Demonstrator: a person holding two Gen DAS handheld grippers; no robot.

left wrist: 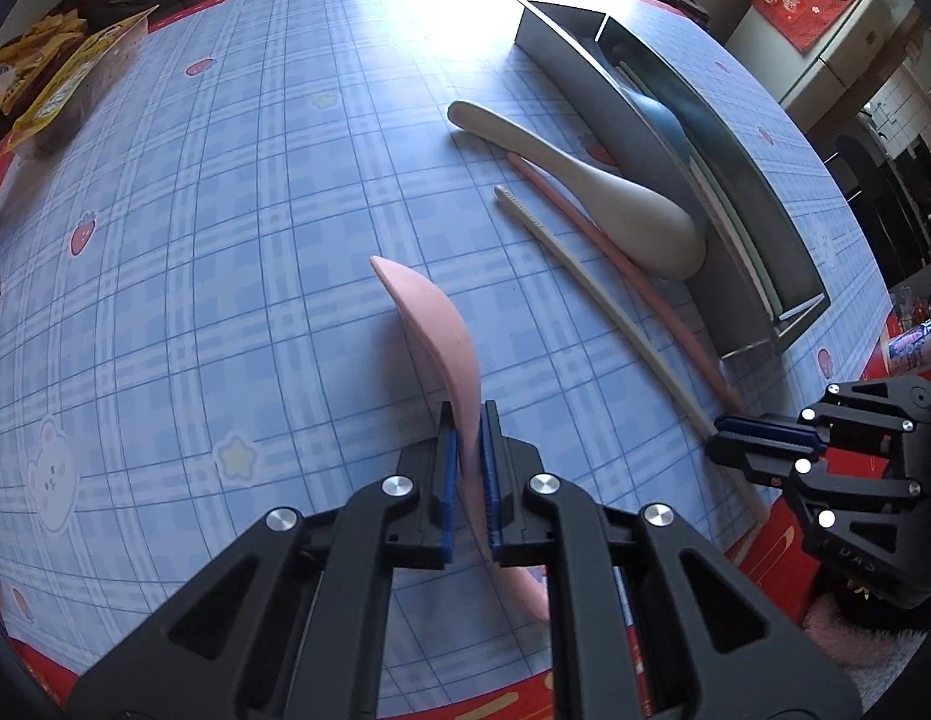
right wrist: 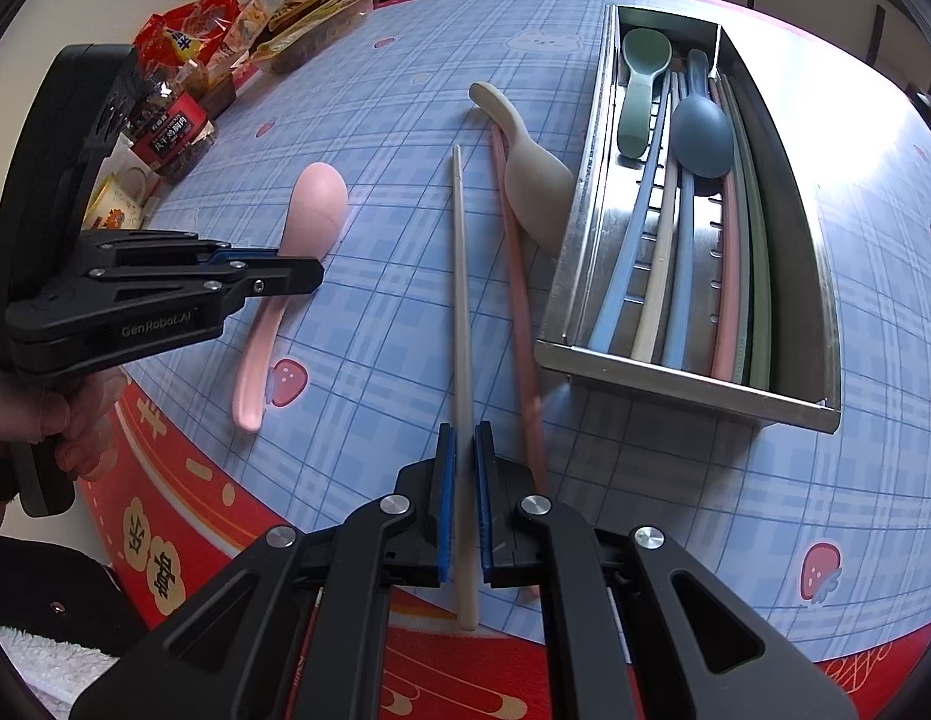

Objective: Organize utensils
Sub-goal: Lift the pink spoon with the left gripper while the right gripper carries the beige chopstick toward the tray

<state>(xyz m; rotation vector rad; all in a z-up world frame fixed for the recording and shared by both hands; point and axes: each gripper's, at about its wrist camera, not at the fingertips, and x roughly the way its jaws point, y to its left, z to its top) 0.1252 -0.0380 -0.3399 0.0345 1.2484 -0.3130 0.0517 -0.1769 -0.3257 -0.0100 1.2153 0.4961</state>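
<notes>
Spreading beneath both cameras, a blue plaid tabletop point(right wrist: 375, 324) carries a stainless steel utensil tray point(right wrist: 693, 387) holding a green spoon point(right wrist: 639, 96), a blue spoon point(right wrist: 702, 135) and assorted chopsticks; a white spoon point(right wrist: 534, 180) leans against the tray's outer wall, a pink chopstick point(right wrist: 519, 312) just beside it; the left tongs point(left wrist: 468, 438) pinch the handle of a pink spoon point(left wrist: 432, 312) lying well apart from the tray; the right tongs point(right wrist: 463, 456) grip a white chopstick point(right wrist: 461, 300) near the table's edge.
</notes>
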